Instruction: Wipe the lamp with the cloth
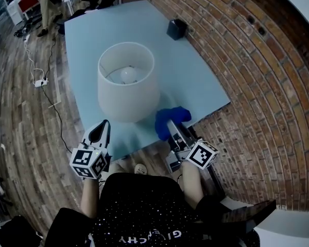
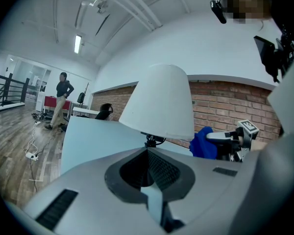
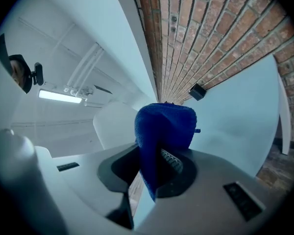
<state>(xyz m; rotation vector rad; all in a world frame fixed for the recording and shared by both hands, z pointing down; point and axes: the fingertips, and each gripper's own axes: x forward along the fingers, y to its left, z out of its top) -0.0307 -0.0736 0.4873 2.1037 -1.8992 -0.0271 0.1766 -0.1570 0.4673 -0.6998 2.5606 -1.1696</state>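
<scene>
Right tongs (image 1: 171, 125) (image 3: 152, 166), nearest to me at the table's front edge, are clamped on a bunched blue cloth (image 1: 168, 116) (image 3: 164, 126), which sticks up from between the jaws and sits just beside the foot of the lamp. My left tongs (image 1: 102, 130) (image 2: 147, 153) hang at the same edge on the other side, jaws together with nothing between them, tips pointing at the lamp's base. Between the two stands the lamp (image 1: 127, 86) (image 2: 161, 104) (image 3: 112, 124), upright near the front of the pale blue table (image 1: 195, 81) (image 2: 93, 141) (image 3: 235, 121), its white shade open at the top with the bulb (image 1: 127, 75) showing inside. A small dark box (image 1: 176, 29) (image 3: 197, 91) sits at the table's far edge. A brick wall (image 1: 257, 86) runs along the right. On the wooden floor (image 1: 20, 122) to the left lies a power strip (image 1: 40, 82) with its cable, and a person (image 2: 62, 99) stands well beyond.
</scene>
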